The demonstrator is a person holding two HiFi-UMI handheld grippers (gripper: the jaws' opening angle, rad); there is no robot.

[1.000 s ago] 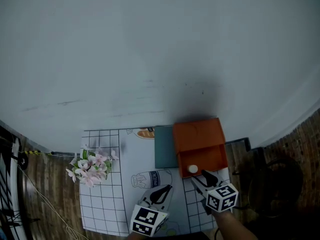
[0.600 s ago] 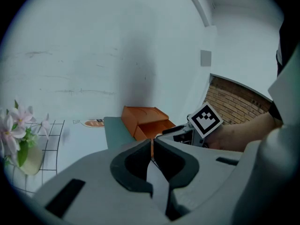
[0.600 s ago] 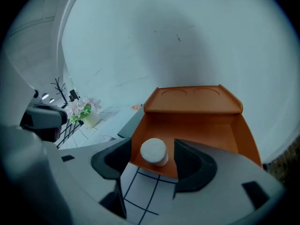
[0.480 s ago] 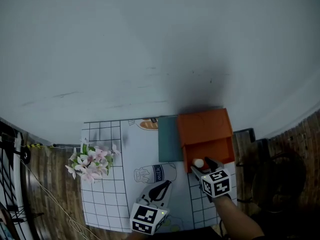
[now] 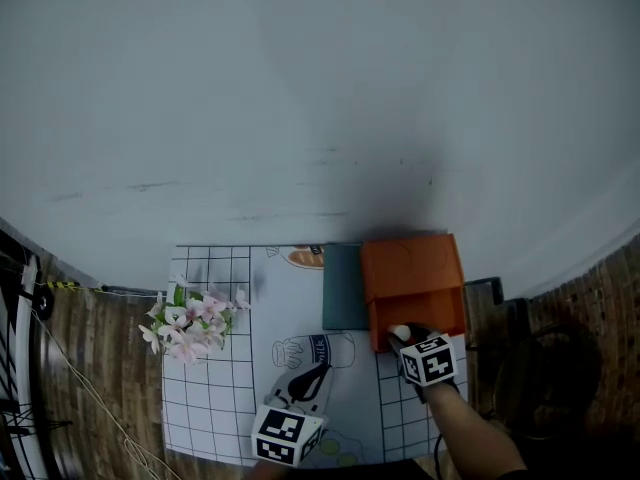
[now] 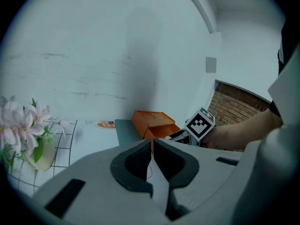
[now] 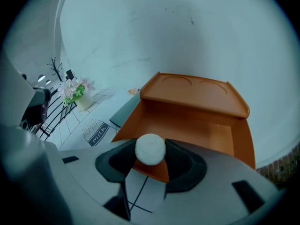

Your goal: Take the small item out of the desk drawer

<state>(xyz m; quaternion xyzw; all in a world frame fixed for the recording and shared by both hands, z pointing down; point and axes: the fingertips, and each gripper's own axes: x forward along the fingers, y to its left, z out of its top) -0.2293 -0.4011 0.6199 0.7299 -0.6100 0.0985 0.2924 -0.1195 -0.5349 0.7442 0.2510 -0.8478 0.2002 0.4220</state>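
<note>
The grasp is in hand: the right gripper [image 7: 151, 154] has its jaws closing on the small white item [image 7: 150, 148], a round ball that sits between the tips and appears to touch both pads, right at the near lip of the open orange drawer [image 7: 187, 125]. The next move likely calls for a firm pinch, then a lift up and back towards the person, clear of that lip and the drawer's side walls. The left gripper [image 6: 152, 144] waits off to the right gripper's left with its jaws pressed together on nothing. A teal slab [image 5: 343, 288] lies beside the drawer; the flowers [image 5: 190, 323] stand well off left on the gridded mat [image 5: 215, 398], out of the way.
</note>
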